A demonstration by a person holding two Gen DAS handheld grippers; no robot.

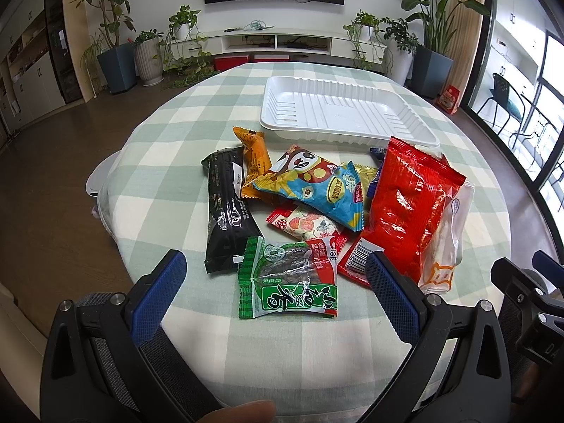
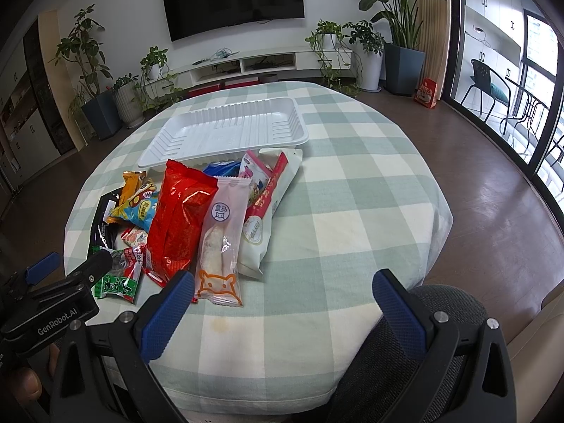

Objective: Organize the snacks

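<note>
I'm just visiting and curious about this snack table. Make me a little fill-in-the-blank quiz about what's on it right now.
1. The white tray holds ____ snacks so far.
2. The snack lying nearest the left gripper is the ____ packet.
3. Both the left gripper and the right gripper have their jaws ____.
4. The tablecloth has a green and white ____ pattern.

Missing words: no; green; open; checked

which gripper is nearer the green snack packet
Left. The left gripper, open, has the green snack packet right between its fingertips. The right gripper, also open, sits off to the packet's right, nearer the clear bread packet.
</note>
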